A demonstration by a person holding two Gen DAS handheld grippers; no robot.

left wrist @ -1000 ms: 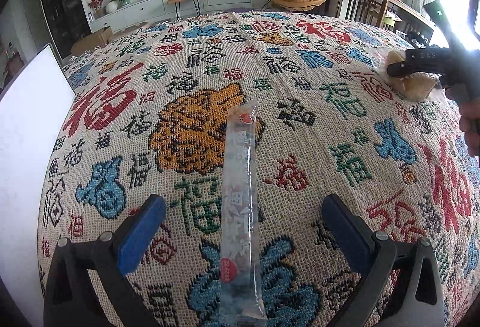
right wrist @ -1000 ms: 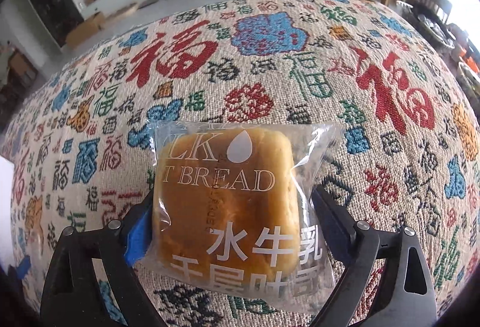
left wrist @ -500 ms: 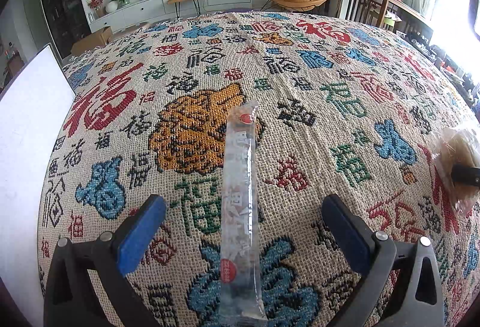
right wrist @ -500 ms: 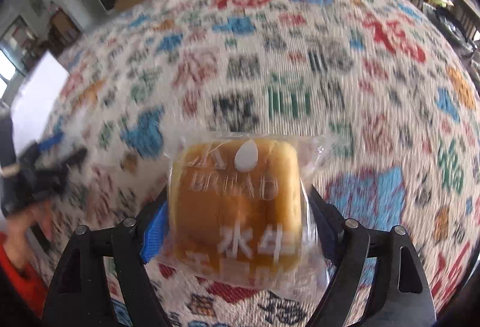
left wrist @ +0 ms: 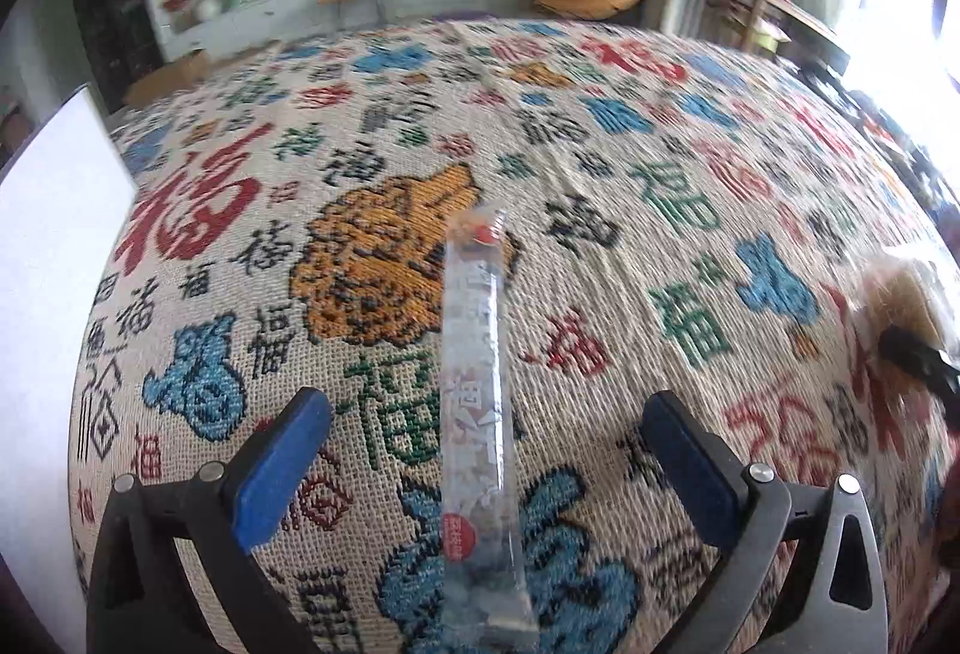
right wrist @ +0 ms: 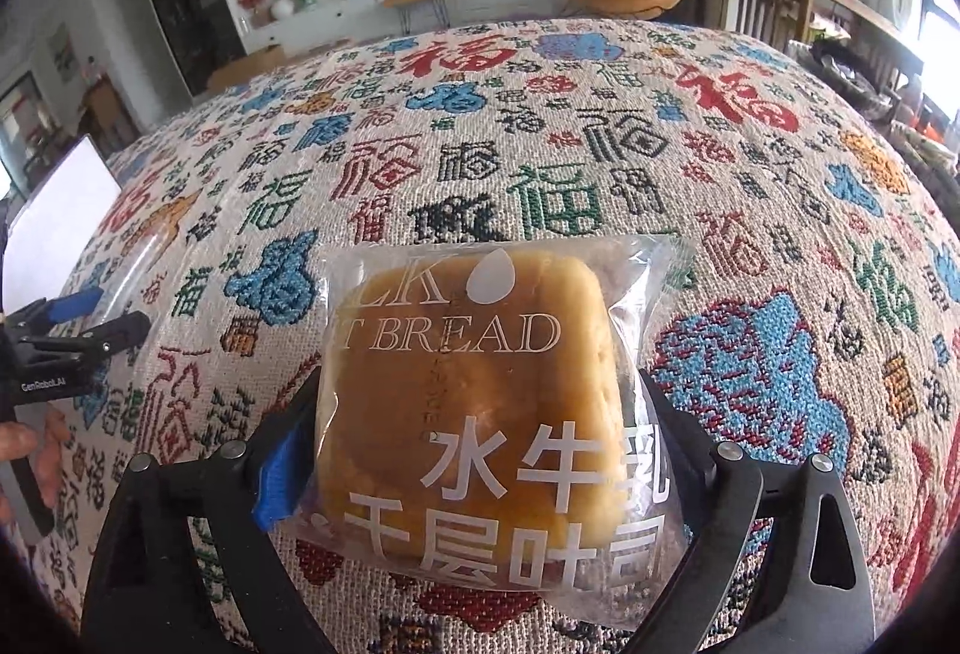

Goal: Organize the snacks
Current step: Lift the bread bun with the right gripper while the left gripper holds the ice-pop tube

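1. Left wrist view: the left gripper [left wrist: 486, 450] is standing wide open over the cloth [left wrist: 630, 162], and nothing is being pressed by its blue pads. The stick pack [left wrist: 477, 384] is lying on the cloth between the fingers, running from near to far, touching neither pad.
2. The stick pack is looking light, thin and clear, with a slippery film. It is probably bending if taken at one end, so I am judging the middle as the best place to hold, across its narrow width.
3. At the right edge, the bread [left wrist: 906, 300] is showing blurred, with a dark finger of the other tool under it.
4. Right wrist view: the right gripper [right wrist: 480, 450] is holding the bread [right wrist: 474, 390], its fingers spread wide at the two sides of the bag, above the cloth [right wrist: 540, 126].
5. The bread is soft and light inside a loose, smooth bag. Strong squeezing is crushing it, I think, so a gentle hold on the loaf sides, not on the empty film, is safer.
6. At the left edge, the left gripper [right wrist: 90, 315] is appearing, open.
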